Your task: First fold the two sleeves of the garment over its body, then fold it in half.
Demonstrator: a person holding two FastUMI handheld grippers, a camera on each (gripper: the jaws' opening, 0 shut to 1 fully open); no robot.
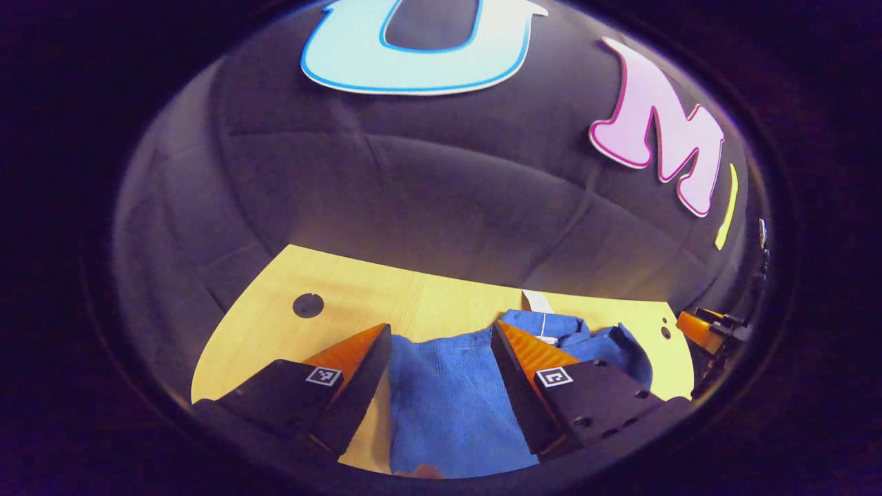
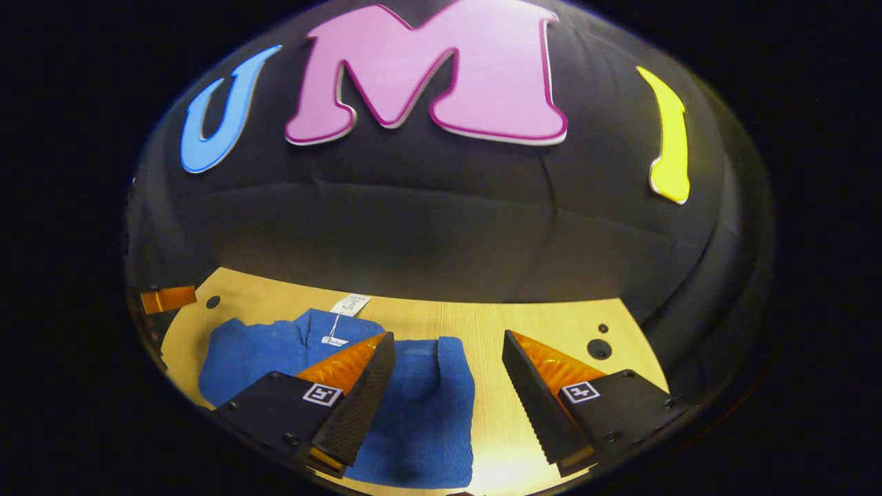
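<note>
**Tongs released, both sets, above a blue garment on the bench**

Item 1. Your left tongs (image 1: 441, 362): fingers spread wide, gripping nothing. In the left gripper view they sit low over the bench (image 1: 441, 296), with blue cloth showing in the gap between them. Whether the tips touch the cloth you cannot tell.

Item 2. Your right tongs (image 2: 449, 368): fingers likewise parted and empty. In the right gripper view the left-hand finger overlaps the garment, while the right-hand finger stands over bare wood, apart from the cloth.

Item 3. Garment (image 1: 448, 399): blue knit, lying flat on the bench. In the right gripper view (image 2: 420, 413) its collar lies at the far side, towards the booth wall, and cloth is gathered on the left of the body. Its right edge runs straight down, just beside bare bench.

Item 4. Tags: a white tag (image 2: 350, 304) lies past the collar on the wood, joined by a thin string to a smaller white label (image 2: 335, 340) at the neckline. The left gripper view shows the same tag (image 1: 537, 301) at the garment's far edge.

Item 5. Bench: pale wood, with a large dark round hole (image 1: 308, 305) near its far left corner in the left gripper view, and further dark holes (image 2: 599, 348) to the right in the right gripper view.

Item 6. Other tongs: part of another gripper shows at the right rim of the left gripper view (image 1: 710, 331), and one at the left rim of the right gripper view (image 2: 167, 298).
</note>
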